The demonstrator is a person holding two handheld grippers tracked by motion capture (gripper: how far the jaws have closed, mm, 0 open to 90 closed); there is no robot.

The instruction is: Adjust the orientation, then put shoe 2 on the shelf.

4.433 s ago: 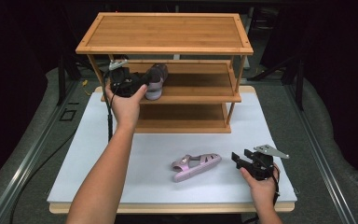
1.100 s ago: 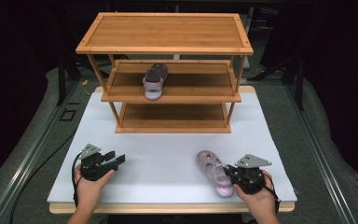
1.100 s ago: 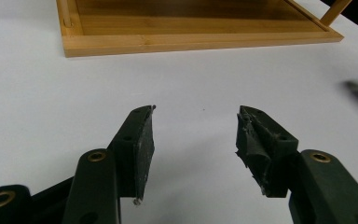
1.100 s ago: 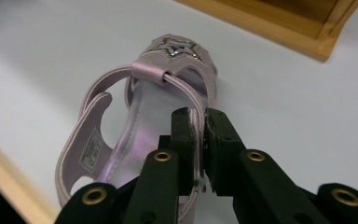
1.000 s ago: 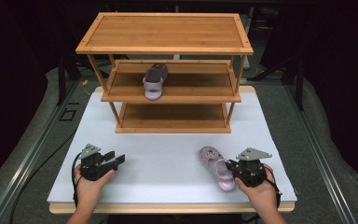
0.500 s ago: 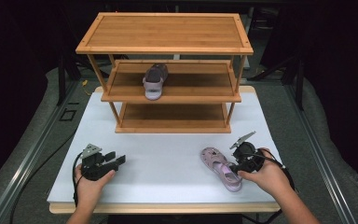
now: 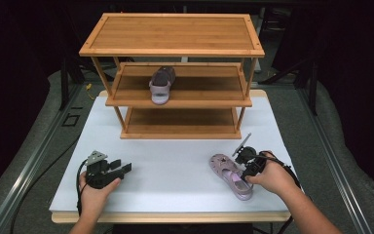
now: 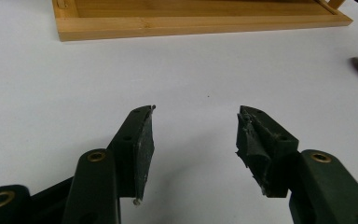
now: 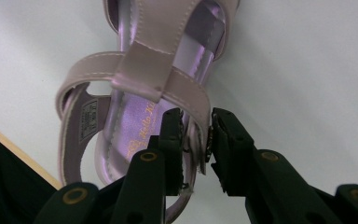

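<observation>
A small lilac sandal (image 7: 231, 175) lies flat on the white table (image 7: 175, 165), at about four o'clock from the table's middle, toe toward the wooden shoe rack (image 7: 175, 73). The right gripper (image 9: 196, 135) is clamped on the sandal's side strap near the buckle, jaws pinching it from either side. The sandal looks light, with a glossy, probably slippery upper and thin, bendy straps, so it will likely dangle and swing when lifted; a grip low on the strap by the sole, or on the stiffer heel, should steady it. Its mate (image 7: 160, 86) sits on the rack's middle shelf, at twelve o'clock. The left gripper (image 7: 119, 169) rests at eight o'clock, jaws apart and empty.
</observation>
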